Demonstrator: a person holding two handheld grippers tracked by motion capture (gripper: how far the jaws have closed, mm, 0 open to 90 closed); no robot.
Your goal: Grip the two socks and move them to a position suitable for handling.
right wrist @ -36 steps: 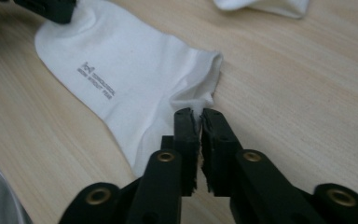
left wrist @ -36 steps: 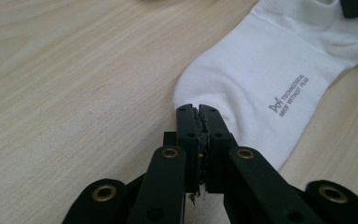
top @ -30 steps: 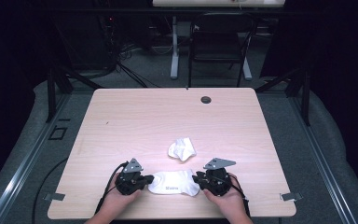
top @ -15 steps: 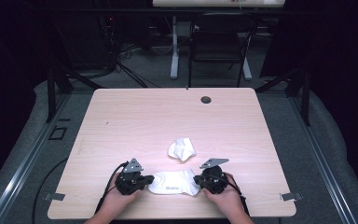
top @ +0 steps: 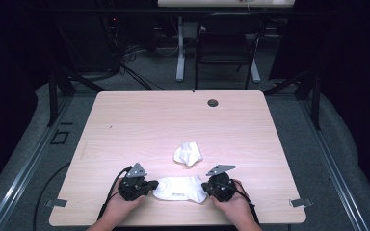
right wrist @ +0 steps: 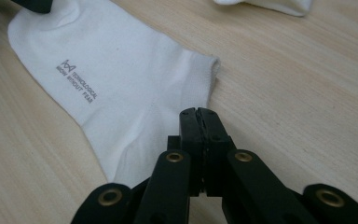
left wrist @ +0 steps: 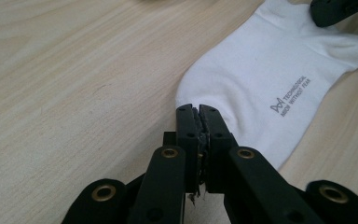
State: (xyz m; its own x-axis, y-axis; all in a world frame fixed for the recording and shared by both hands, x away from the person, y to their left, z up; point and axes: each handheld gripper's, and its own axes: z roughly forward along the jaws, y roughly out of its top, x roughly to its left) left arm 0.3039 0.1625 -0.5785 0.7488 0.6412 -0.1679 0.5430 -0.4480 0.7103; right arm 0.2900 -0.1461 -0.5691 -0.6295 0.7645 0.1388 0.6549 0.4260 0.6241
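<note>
Right claw [top: 211, 188] has just been closing and its jaws now sit together on the sock's [top: 180, 188] edge; between the high views it also edges slightly inward, while the left claw [top: 150, 185] stays put. Left claw jaws are together too, pinching the sock's other end; in the left gripper view [left wrist: 198, 112] the tips bite right at the hem, fabric caught between them. Right gripper view [right wrist: 199, 114] shows the same: tips closed over the fabric beside the cuff opening. Sock [left wrist: 270, 70] lies flat on the tabletop [top: 139, 125] near the front edge, stretched between the two claws, printed logo up. Second sock [top: 188, 154] is crumpled just behind it, apart, untouched. Looks like a flatten or fold step with both ends gripped. To do it well: keep both pinches firm but shallow, since the bite is right at the edge and could slip if pulled hard. Pull evenly outward to take out slack, then lift both ends together and level so the fabric doesn't twist. If folding, carry one end over the other in a low arc, line up the edges before letting go. Steer clear of the crumpled sock so it isn't dragged along.
</note>
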